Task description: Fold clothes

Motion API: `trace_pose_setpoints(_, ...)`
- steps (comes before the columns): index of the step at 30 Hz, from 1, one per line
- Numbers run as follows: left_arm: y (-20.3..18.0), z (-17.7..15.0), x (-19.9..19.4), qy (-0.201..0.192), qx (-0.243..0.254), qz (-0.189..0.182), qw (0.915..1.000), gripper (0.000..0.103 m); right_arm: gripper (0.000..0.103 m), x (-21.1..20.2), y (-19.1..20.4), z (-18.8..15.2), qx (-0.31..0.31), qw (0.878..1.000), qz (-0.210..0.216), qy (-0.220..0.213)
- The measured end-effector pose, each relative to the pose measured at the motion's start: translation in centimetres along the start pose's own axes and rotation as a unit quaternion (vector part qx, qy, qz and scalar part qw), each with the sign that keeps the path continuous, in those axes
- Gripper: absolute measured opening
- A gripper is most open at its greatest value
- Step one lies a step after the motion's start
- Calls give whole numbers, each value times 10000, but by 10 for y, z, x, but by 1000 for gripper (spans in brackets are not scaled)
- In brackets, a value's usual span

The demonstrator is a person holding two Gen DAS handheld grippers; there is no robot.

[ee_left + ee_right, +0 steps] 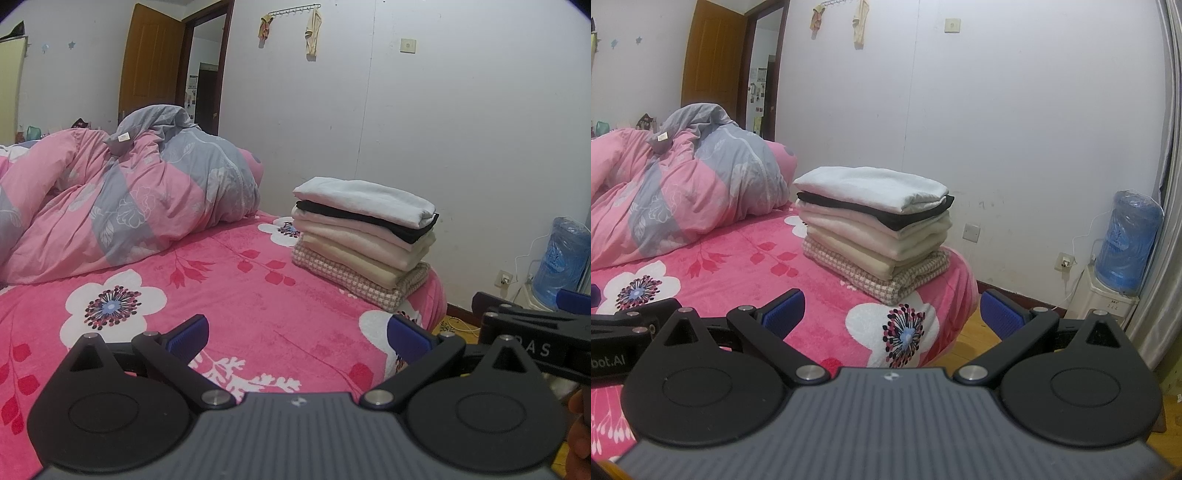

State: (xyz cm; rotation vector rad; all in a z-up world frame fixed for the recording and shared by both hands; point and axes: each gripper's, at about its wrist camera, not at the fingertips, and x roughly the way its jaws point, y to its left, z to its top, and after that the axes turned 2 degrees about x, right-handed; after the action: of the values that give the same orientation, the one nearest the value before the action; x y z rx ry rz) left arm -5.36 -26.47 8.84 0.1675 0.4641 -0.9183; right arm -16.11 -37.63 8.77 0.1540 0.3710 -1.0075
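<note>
A stack of folded clothes (364,240) sits near the far right corner of the bed, white piece on top, then black, cream ones and a checked one at the bottom; it also shows in the right wrist view (875,225). My left gripper (299,338) is open and empty, low over the pink floral sheet (240,295), short of the stack. My right gripper (892,314) is open and empty over the bed's right corner, in front of the stack. The right gripper's body also shows at the right edge of the left wrist view (535,332).
A bunched pink and grey duvet (110,206) lies on the left and back of the bed. A water dispenser with a blue bottle (1126,251) stands by the wall on the right. The bed's right edge (964,295) drops to a wooden floor. An open door (155,59) is behind.
</note>
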Motion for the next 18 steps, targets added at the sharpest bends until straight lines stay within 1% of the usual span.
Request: trace_pose_setpoints(18,1,1,1,29,-21,30,10000,103,102,1,2,-1,-13,10000,15,26)
